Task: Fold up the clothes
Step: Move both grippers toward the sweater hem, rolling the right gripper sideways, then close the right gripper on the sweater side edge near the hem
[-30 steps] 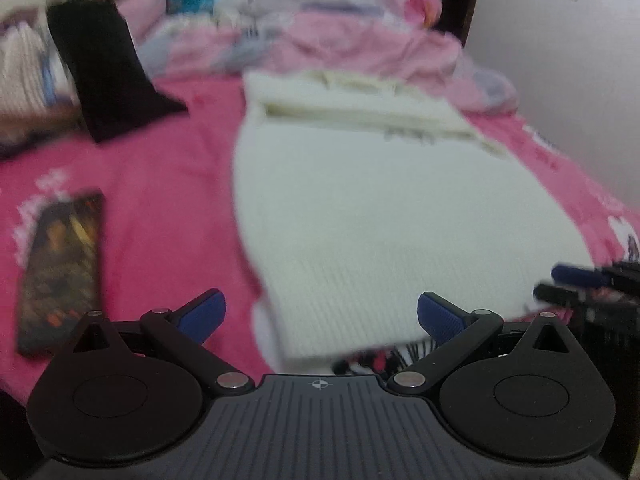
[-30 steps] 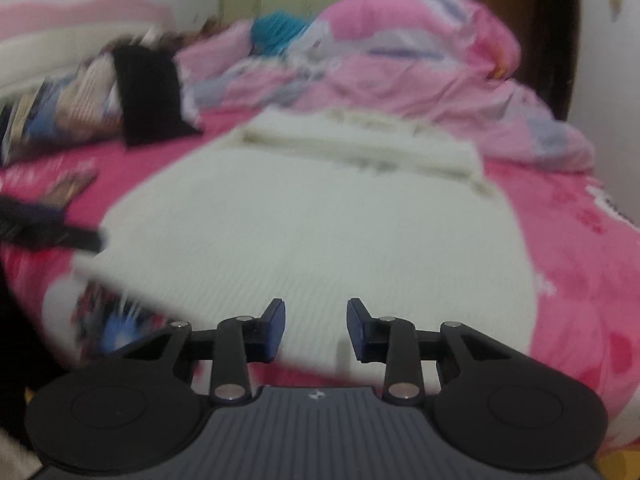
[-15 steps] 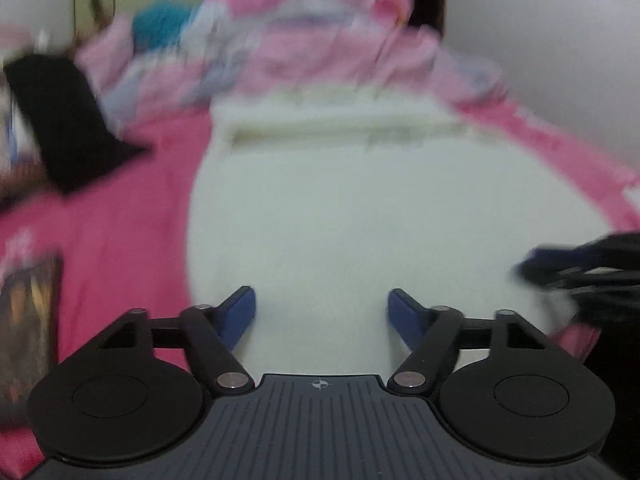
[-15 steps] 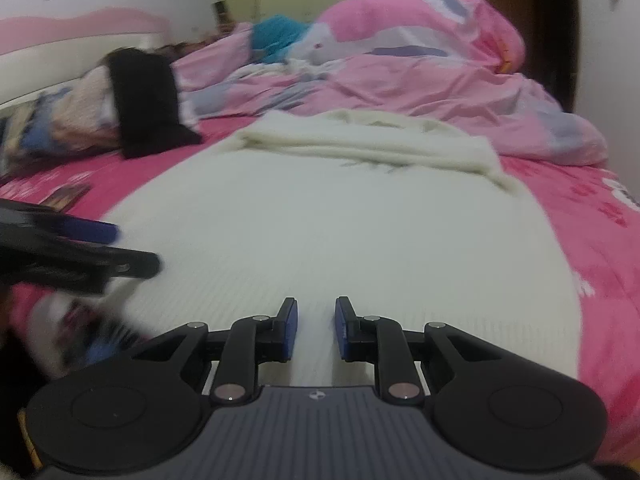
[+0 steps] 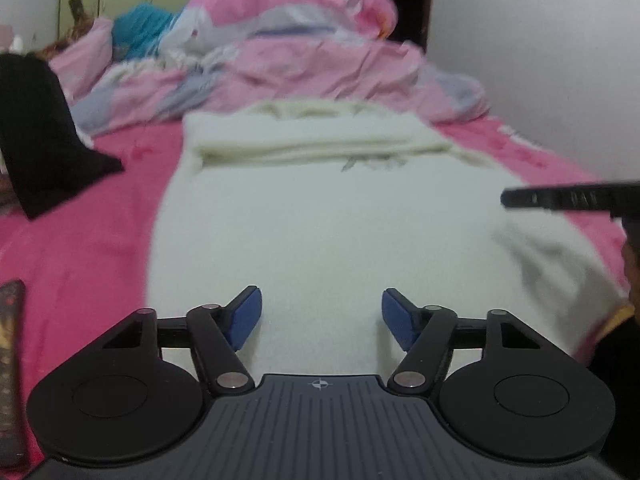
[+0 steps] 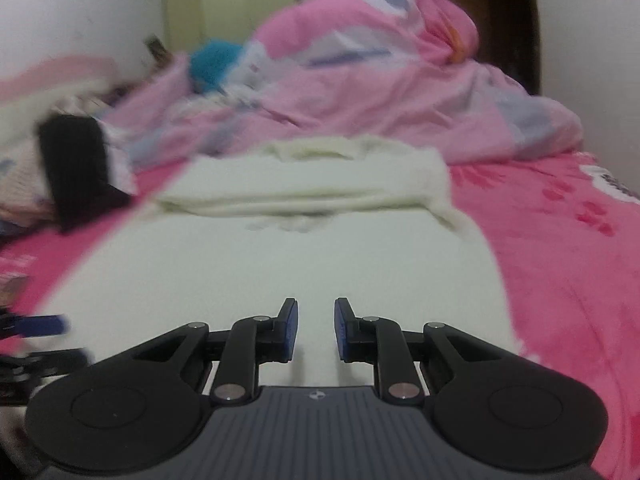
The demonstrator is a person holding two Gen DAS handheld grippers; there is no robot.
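Knitwear fills the middle of both views: one cream-white garment (image 5: 320,220) of soft ribbed knit lies flat on the pink bedsheet (image 5: 100,208), its near hem a broad rounded edge, its far end folded over into a thick layered band (image 5: 312,140) that runs across the bed. The right wrist view shows the same garment (image 6: 304,256) and the same folded band, with loose fringe or threads just below the fold, too blurred to make out

The left gripper (image 5: 322,320) hovers at the near hem with its two blue-padded fingers spread wide and nothing between them. The right gripper (image 6: 316,328) sits over the hem further right, its two blue pads drawn close but with a narrow gap of bare knit between them; they pinch nothing. In the left view the right gripper's dark finger (image 5: 560,198) juts in from the right edge above the garment

Beyond the fold a crumpled pink quilt (image 5: 304,60) with lilac and white patches is heaped against the wall, a teal fuzzy item (image 5: 140,32) tucked into it. One black cloth (image 5: 40,132) stands draped on the left. A dark flat object (image 5: 10,360) lies at the left edge, unclear
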